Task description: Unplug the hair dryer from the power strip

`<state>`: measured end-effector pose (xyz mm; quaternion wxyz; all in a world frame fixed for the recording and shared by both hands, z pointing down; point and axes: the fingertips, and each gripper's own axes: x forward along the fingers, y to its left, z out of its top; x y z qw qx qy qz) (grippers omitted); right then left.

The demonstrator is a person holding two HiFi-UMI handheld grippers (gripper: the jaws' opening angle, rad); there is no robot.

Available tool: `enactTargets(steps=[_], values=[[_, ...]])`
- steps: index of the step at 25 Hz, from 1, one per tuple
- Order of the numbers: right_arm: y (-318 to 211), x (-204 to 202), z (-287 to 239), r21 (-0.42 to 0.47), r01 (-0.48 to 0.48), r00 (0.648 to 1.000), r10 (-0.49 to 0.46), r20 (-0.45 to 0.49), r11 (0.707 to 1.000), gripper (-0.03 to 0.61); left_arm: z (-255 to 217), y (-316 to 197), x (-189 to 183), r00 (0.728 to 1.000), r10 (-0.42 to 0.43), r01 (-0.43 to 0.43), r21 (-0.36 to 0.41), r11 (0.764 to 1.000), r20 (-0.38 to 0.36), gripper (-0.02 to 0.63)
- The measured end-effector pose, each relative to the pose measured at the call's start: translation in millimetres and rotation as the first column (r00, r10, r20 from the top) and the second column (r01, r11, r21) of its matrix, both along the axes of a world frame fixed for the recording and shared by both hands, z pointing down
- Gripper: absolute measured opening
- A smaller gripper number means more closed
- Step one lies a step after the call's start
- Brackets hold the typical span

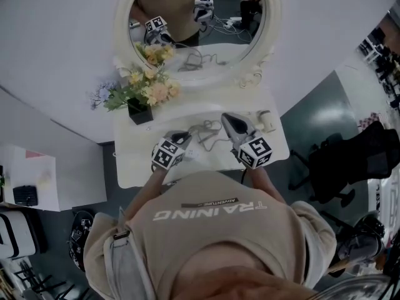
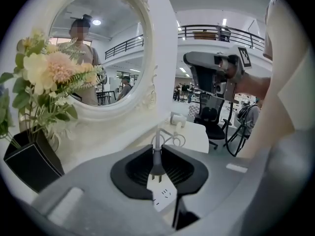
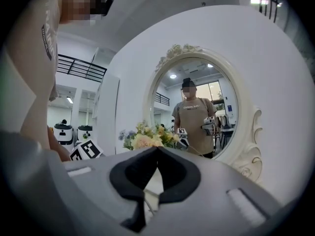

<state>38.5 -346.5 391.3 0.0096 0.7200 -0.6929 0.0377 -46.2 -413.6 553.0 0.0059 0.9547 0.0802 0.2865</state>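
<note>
My left gripper (image 2: 156,150) is shut on the grey plug (image 2: 156,167) of the hair dryer's cord. The plug's prongs show bare just above the white power strip (image 2: 165,196), clear of its sockets. From the plug the cord (image 2: 170,140) curls away across the white table to the white hair dryer (image 2: 177,119), which lies at the table's right end (image 1: 265,119). In the head view the left gripper (image 1: 181,137) hangs over the table's front middle. My right gripper (image 1: 227,119) is raised beside it, tilted up toward the mirror, shut with nothing between its jaws (image 3: 157,149).
An oval white-framed mirror (image 1: 199,74) stands at the back of the vanity table (image 1: 131,167). A black vase of flowers (image 1: 140,110) sits at the back left. Office chairs (image 1: 340,161) stand on the floor to the right, and a white cabinet (image 1: 28,180) to the left.
</note>
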Motion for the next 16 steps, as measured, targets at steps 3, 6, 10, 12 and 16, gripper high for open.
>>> enactTargets(steps=[3, 6, 10, 12, 16], values=[[1.7, 0.3, -3.0, -0.005, 0.008, 1.000, -0.008, -0.007, 1.000, 0.003, -1.4, -3.3, -2.0, 1.000, -0.013, 0.014, 0.024, 1.000, -0.016, 0.058], [8.0, -1.8, -1.9, -0.005, 0.005, 1.000, -0.005, -0.004, 1.000, 0.003, 4.7, -2.9, -7.1, 1.000, -0.017, 0.018, 0.035, 0.999, -0.014, 0.058], [10.1, -1.2, 2.9, -0.017, 0.005, 1.000, -0.005, 0.008, 1.000, 0.003, 6.6, 0.7, -8.3, 1.000, -0.003, 0.003, 0.043, 0.999, -0.008, 0.058], [8.7, -1.4, 4.2, -0.017, 0.006, 1.000, -0.006, 0.012, 1.000, 0.003, 7.3, -0.1, -7.9, 1.000, 0.007, -0.007, 0.048, 0.999, -0.002, 0.058], [7.0, 0.4, 4.6, -0.007, 0.005, 1.000, -0.005, 0.012, 1.000, 0.003, 9.4, -3.2, -4.8, 1.000, 0.017, -0.017, 0.054, 0.998, 0.001, 0.058]])
